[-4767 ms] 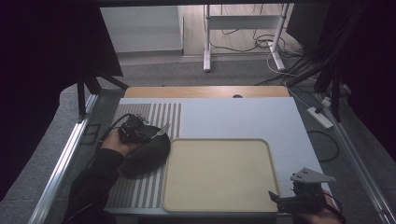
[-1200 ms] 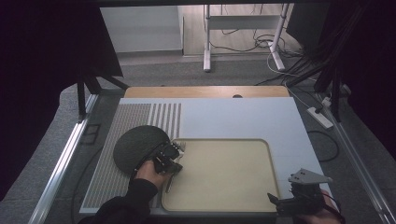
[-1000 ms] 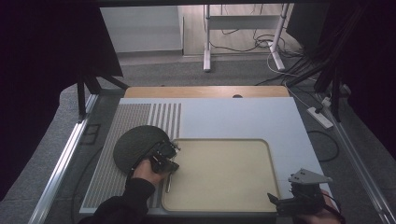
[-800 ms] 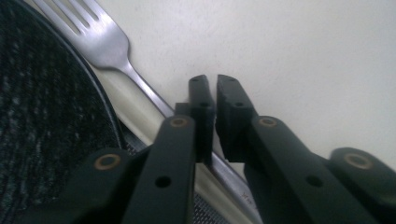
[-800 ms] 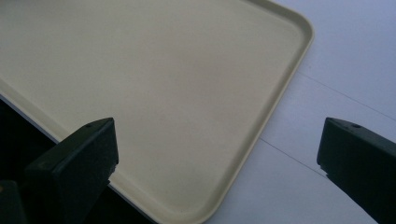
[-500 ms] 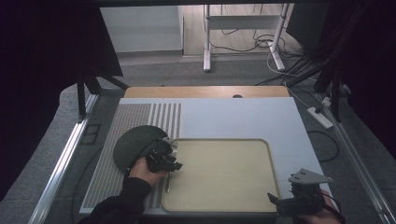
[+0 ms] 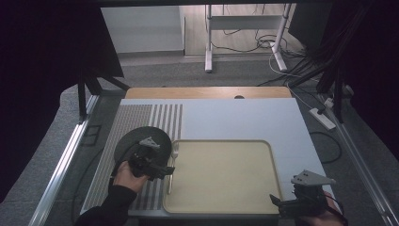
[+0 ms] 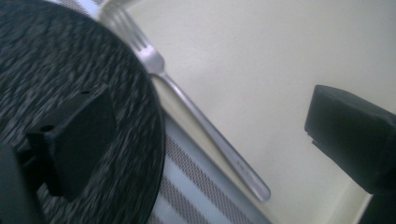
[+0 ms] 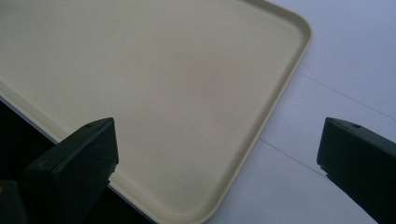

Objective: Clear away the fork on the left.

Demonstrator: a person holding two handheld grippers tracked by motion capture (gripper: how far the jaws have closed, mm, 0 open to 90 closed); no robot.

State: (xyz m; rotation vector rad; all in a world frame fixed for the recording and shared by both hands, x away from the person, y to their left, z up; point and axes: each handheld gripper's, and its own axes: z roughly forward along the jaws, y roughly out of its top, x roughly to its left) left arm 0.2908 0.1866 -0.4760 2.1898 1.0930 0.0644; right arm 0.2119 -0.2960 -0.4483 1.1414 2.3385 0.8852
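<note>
Worktop holds a tray [image 7: 221, 174]; a fork [image 7: 171, 167] lies lengthwise along its left rim, just beside the left claw [image 7: 157, 170], empty and agape. Right claw [image 7: 282, 203], wide open, idles farther off.

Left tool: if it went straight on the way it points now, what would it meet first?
Probably the fork, which lies between the left tool's open jaws on the tray's left edge beside the dark plate. Depth is unclear; it might reach the tray first.

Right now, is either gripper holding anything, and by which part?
Nothing is held. The left gripper is open, with the fork lying free on the tray edge. The right gripper is open over the tray corner.
</note>
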